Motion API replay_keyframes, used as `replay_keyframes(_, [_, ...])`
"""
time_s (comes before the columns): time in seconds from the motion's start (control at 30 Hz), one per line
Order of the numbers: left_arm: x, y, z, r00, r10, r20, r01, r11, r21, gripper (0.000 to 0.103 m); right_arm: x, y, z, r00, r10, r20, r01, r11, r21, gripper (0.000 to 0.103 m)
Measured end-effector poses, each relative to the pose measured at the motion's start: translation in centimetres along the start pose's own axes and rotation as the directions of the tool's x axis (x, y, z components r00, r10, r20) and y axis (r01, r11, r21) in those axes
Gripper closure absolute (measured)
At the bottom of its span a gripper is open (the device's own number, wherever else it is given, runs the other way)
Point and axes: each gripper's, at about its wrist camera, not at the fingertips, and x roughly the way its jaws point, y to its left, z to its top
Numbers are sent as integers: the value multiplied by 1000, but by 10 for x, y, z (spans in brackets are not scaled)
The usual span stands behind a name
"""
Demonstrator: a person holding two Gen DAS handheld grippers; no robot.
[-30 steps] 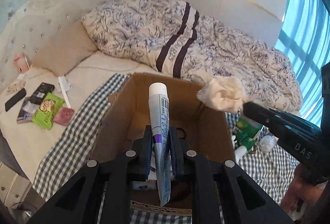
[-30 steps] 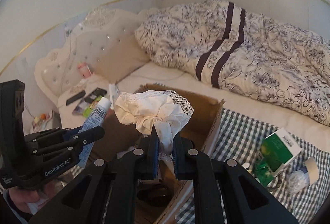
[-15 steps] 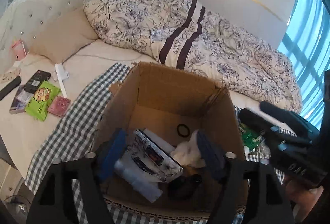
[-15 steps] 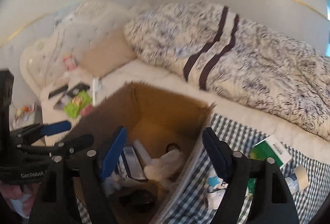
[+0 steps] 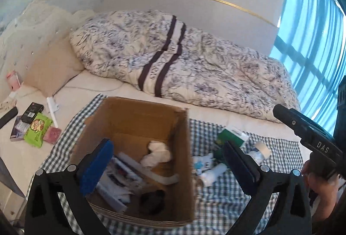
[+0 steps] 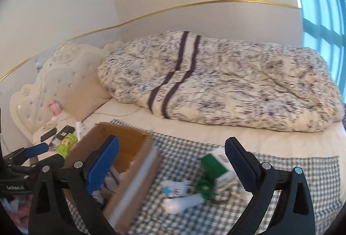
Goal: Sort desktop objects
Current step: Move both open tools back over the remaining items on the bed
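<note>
Gaping empty, both claws (image 5: pixel 167 156) (image 6: pixel 172 158) flank the cardboard box (image 5: pixel 138 118).

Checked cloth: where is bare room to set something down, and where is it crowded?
Bare: the checked cloth strip right of the tape roll, and its near edge below the white tube. Crowded: the pile between the cardboard box and the green box.

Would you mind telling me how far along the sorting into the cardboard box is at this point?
Partly done: the cardboard box already holds a white cloth and a tube. Nothing is in hand; the left gripper and right gripper are both open and empty. Left: the green carton, white bottle and tape roll on the checked cloth.
</note>
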Motion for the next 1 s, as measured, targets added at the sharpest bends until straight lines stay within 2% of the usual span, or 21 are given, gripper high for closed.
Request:
replay_keyframes(0.1, [4,-24,-2,999,-27,-30,27,1000,-8,0,-13,-27,-3,999,-36,-2,36,999,8,4])
replay_keyframes(0.27, [25,-61,-12,991,29,-127,-32,999,-24,0,-23,-76,-15,994,-103,-33,104,994,30,4])
replay_keyframes(0.33, [32,-75,-20,991,17,-136,-19,1000,-13,0,-23,-93,-24,990,-128,-54,130,991,42,4])
replay_keyframes(0.4, [37,-87,-29,989,-59,-133,58,998,-10,0,-23,-108,-32,988,-139,-73,143,988,56,4])
replay_keyframes(0.5, [45,-101,-41,976,-188,-106,189,982,-4,0,-18,-128,-46,982,-155,-106,162,985,63,4])
replay_keyframes(0.53, [50,-108,-45,975,-199,-99,201,979,14,0,-14,-134,-50,978,-168,-125,176,983,57,4])
replay_keyframes(0.63, [71,-126,-60,984,-137,-113,147,986,82,0,-2,-150,-65,966,-197,-170,207,977,43,4])
replay_keyframes(0.77, [106,-138,-86,976,-104,-193,138,976,167,0,18,-165,-89,952,-192,-240,214,975,68,4])
replay_keyframes(0.93, [151,-131,-110,964,-62,-260,109,979,170,0,50,-178,-117,924,-229,-305,252,967,39,4])
replay_keyframes(1.0, [163,-126,-117,959,-64,-277,113,979,168,0,60,-187,-122,922,-235,-307,260,965,41,4])
